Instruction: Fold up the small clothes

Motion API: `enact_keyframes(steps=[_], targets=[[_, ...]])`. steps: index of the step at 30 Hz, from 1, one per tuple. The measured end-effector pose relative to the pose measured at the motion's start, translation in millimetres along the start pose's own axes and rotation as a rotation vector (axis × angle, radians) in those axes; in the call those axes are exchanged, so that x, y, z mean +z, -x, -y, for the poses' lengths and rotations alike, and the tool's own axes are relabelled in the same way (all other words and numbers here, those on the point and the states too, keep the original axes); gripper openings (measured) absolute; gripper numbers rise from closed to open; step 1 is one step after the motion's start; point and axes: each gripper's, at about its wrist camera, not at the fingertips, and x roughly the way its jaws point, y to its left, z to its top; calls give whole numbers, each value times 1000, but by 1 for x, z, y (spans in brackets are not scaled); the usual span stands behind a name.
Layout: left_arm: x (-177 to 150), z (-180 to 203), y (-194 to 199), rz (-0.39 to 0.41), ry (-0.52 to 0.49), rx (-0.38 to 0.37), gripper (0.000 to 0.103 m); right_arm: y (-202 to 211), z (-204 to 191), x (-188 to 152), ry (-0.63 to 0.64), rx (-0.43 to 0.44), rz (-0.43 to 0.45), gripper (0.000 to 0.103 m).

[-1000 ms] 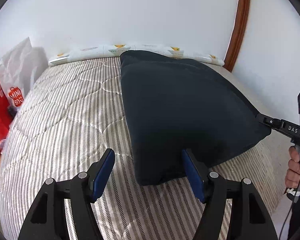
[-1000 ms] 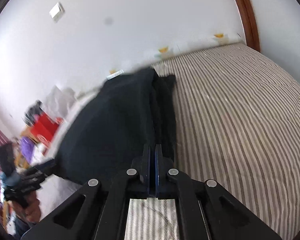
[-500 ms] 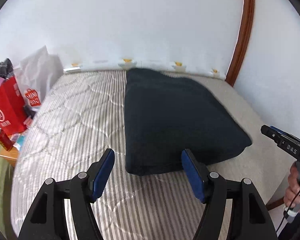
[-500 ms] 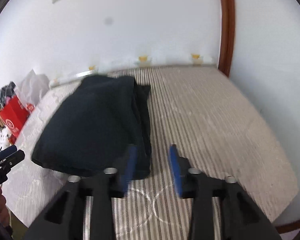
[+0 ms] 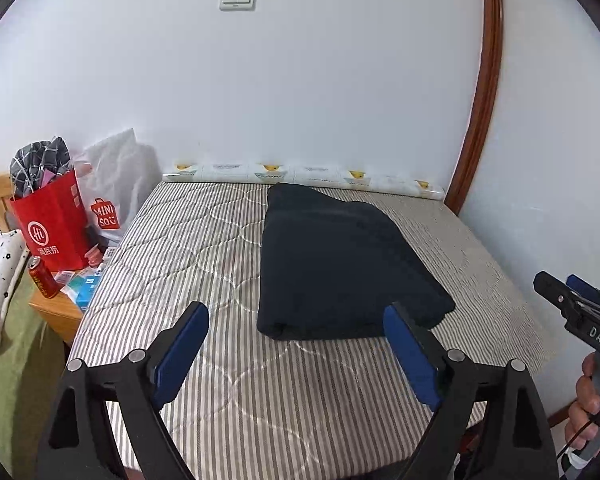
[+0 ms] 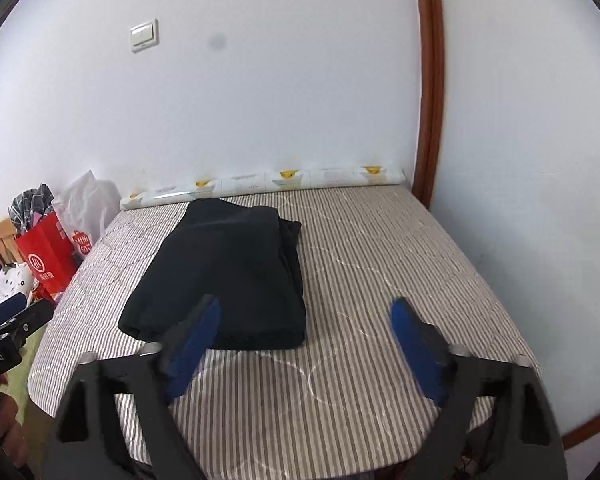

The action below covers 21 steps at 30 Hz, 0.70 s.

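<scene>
A dark navy garment (image 5: 340, 268) lies folded in a flat rectangle on the striped mattress (image 5: 204, 248). It also shows in the right wrist view (image 6: 228, 276), with folded layers stacked along its right edge. My left gripper (image 5: 296, 324) is open and empty, held back from the garment's near edge. My right gripper (image 6: 304, 320) is open and empty, held back above the mattress's near part, just right of the garment. The right gripper also shows at the right edge of the left wrist view (image 5: 572, 300).
A red paper bag (image 5: 52, 224) and a white Miniso bag (image 5: 112, 196) stand left of the mattress, by a wooden nightstand (image 5: 56, 312) with a can (image 5: 42, 276). A white wall (image 5: 300, 100) and a brown door frame (image 5: 476, 120) close off the back and right.
The right gripper let go of the garment's corner and opened. Both grippers pulled back and up from the mattress. The garment settled flat.
</scene>
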Motion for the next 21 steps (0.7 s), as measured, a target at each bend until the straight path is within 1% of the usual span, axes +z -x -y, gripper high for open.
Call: enact_keyframes(steps=[2, 6, 11, 14, 21], targets=[[-4, 0, 6, 3, 1, 15, 90, 11, 1, -5, 9, -16, 22, 103], [-10, 0, 15, 14, 4, 24, 90, 19, -1, -9, 23, -49, 13, 103], [-13, 1, 22, 32, 1, 33, 90, 24, 0, -13, 11, -57, 9, 103], [-14, 2, 24, 36, 1, 42, 90, 27, 2, -14, 2, -47, 15, 103], [-17, 11, 28, 37, -17, 33, 90, 30, 5, -19, -7, -56, 12, 103]])
